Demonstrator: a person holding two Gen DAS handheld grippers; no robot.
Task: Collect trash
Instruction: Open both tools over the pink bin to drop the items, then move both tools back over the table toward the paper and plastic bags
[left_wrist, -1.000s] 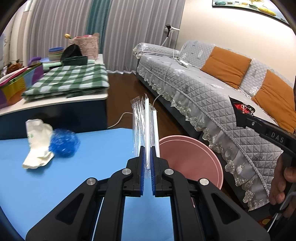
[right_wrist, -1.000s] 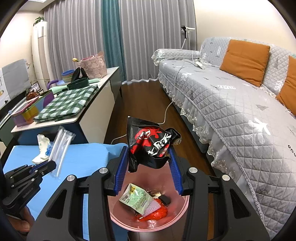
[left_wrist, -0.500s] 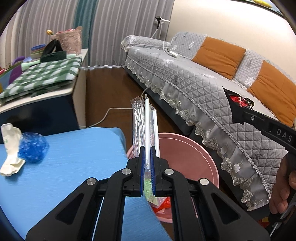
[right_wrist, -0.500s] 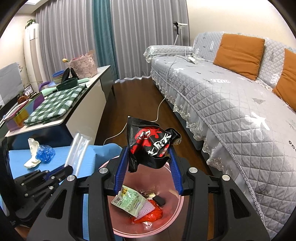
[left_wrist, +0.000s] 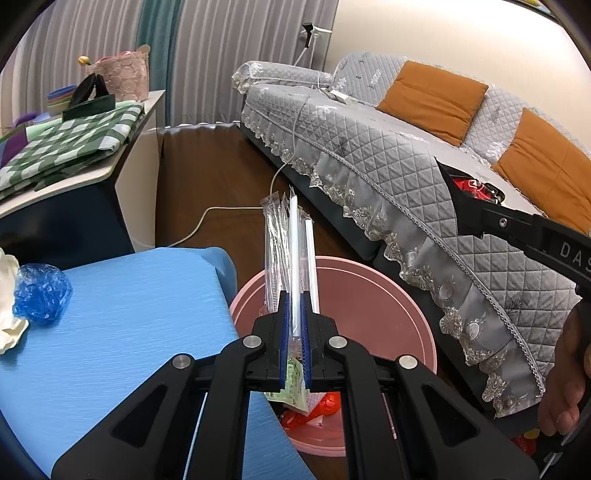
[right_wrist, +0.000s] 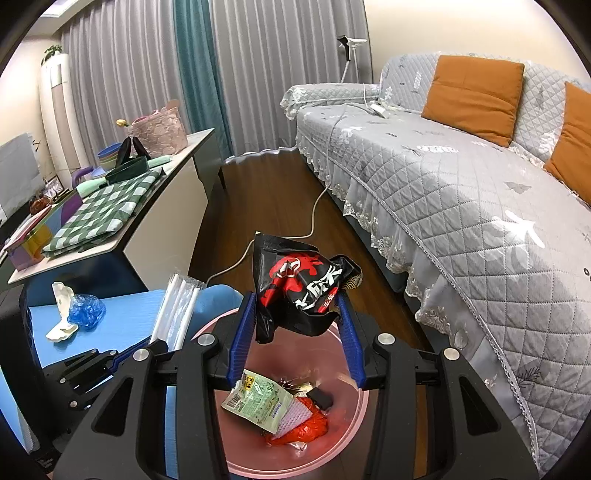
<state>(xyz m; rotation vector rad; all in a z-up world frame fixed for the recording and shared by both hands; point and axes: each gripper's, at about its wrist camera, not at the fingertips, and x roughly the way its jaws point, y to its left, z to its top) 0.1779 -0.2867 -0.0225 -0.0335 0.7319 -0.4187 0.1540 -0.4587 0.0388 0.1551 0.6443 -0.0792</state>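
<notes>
My left gripper (left_wrist: 294, 306) is shut on a bundle of clear-wrapped straws (left_wrist: 291, 240) and holds it over the near rim of the pink trash bin (left_wrist: 373, 295). My right gripper (right_wrist: 295, 321) is shut on a black and red snack bag (right_wrist: 301, 286), held above the same bin (right_wrist: 351, 424). The bin holds a green-white packet (right_wrist: 258, 400) and red wrapping (right_wrist: 303, 428). A crumpled blue plastic piece (left_wrist: 42, 291) and a white wrapper (left_wrist: 7, 295) lie on the blue table (left_wrist: 122, 314) at left.
A grey quilted sofa (right_wrist: 461, 184) with orange cushions runs along the right. A side table with a green checked cloth (left_wrist: 70, 151) and baskets stands at back left. A white cable (right_wrist: 314, 218) lies on the wooden floor between them.
My left gripper has moved right with the straws, from over the blue table to over the bin's rim. My right gripper keeps the snack bag above the bin.
</notes>
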